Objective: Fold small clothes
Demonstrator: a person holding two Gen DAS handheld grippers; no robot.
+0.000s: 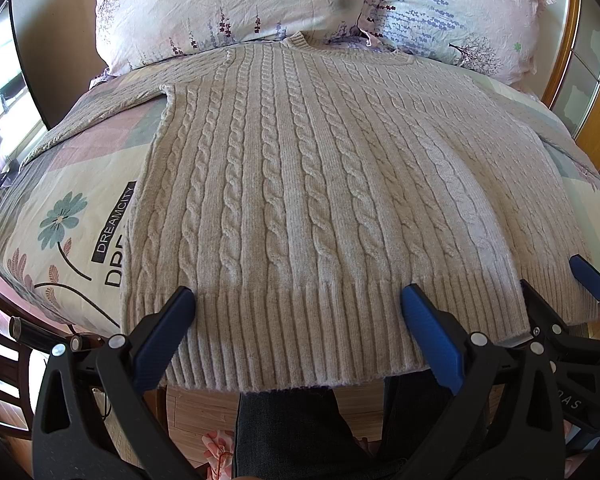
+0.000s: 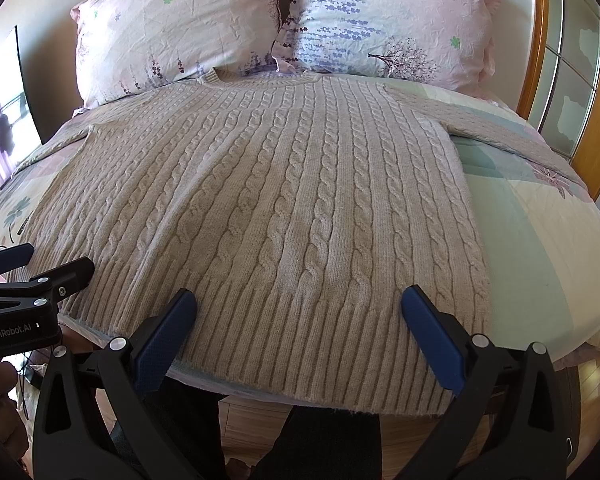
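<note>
Ribbed hem (image 1: 292, 340) of the cable-knit sweater (image 1: 300, 168) lies between my spread, empty left gripper (image 1: 298, 300) and right gripper (image 2: 298, 300); I should pinch both hem corners evenly.

Sunlit bed (image 2: 540, 240) with two floral pillows (image 2: 388, 16), wooden-framed glass panels (image 2: 560, 92) right, wood floor (image 1: 204, 408) below.

My two grippers, left gripper (image 1: 298, 300) and right gripper (image 2: 299, 300), hang wide-jawed side by side at the bed's (image 2: 540, 264) near edge, close enough to crowd each other. The sweater (image 2: 268, 208) covers most of the bed; bare sheet lies along its left and right edges. Two pillows (image 2: 372, 20) wall off the far edge.
</note>
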